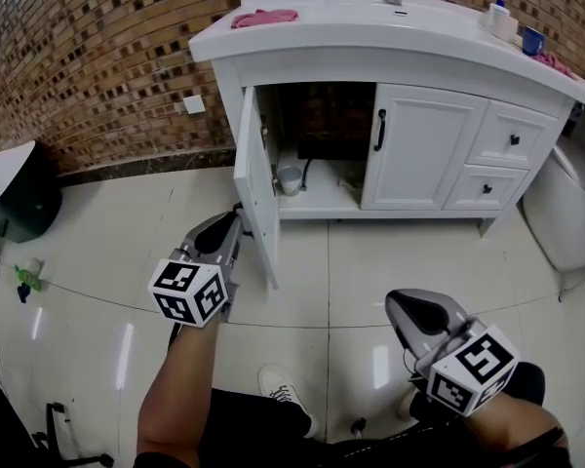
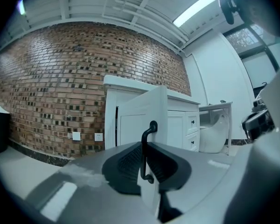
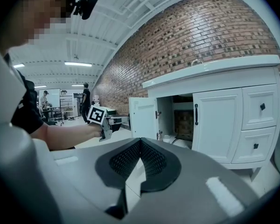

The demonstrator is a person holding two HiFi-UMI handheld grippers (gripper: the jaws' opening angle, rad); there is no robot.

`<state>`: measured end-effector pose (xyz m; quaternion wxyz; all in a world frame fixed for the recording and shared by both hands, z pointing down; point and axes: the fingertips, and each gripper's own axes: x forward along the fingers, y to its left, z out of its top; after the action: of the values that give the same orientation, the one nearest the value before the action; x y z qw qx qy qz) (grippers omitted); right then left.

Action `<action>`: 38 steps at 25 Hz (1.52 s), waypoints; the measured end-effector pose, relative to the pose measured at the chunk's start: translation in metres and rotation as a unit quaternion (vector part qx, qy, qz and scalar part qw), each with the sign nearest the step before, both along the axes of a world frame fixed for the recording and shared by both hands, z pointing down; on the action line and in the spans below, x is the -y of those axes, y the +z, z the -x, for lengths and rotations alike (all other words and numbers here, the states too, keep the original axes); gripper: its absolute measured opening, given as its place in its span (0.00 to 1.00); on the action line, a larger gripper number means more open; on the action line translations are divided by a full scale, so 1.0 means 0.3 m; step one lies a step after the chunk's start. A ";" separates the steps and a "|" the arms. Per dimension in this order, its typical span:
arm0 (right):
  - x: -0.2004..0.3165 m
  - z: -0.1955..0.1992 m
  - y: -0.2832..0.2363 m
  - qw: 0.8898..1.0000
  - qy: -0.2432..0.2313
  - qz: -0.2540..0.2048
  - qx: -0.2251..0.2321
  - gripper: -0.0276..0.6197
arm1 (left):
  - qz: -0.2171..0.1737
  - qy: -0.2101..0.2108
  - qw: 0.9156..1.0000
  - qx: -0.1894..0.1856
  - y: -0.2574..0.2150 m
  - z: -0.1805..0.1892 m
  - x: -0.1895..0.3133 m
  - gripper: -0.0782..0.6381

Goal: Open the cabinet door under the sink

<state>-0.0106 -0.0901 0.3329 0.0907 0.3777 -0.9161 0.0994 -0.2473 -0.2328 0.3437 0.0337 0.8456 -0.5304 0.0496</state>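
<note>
Left gripper (image 2: 146, 148) clamped on thin black handle (image 2: 152, 126) at free edge of cabinet door (image 1: 256, 178); door likely light, stiff, handle maybe slippery. Right gripper (image 3: 139, 143) jaws together, empty.

Pink cloth (image 1: 264, 17) laid on the white countertop (image 1: 370, 39), brick wall (image 1: 88, 57) behind, white wall socket (image 1: 194, 104) set low in it, black white-lidded bin (image 1: 24, 203) stood far left, toilet (image 1: 565, 213) seen at right, glossy tiled floor (image 1: 97, 261)

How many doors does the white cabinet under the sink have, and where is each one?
2. The open door is at the left, swung outward; the closed door is in the middle, left of the drawers.
</note>
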 end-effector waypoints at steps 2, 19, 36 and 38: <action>-0.005 -0.002 0.002 1.000 0.004 0.000 0.000 0.05 | 0.000 -0.002 1.000 0.002 0.002 0.014 0.001 0.15; -0.018 -0.020 -0.015 1.000 0.013 -0.012 0.002 0.05 | 0.006 -0.054 0.998 -0.030 0.003 0.170 0.019 0.15; -0.038 -0.086 -0.054 0.999 0.030 -0.025 0.017 0.05 | 0.050 -0.083 0.992 -0.083 -0.012 0.174 -0.002 0.17; -0.039 -0.096 -0.061 0.999 0.032 -0.027 0.021 0.05 | 0.042 -0.070 0.991 -0.108 -0.050 0.156 -0.036 0.15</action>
<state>0.0182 -0.0784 0.3145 0.0580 0.4071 -0.9075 0.0852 -0.2939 -0.2220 0.3286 0.1301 0.8044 -0.5793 -0.0225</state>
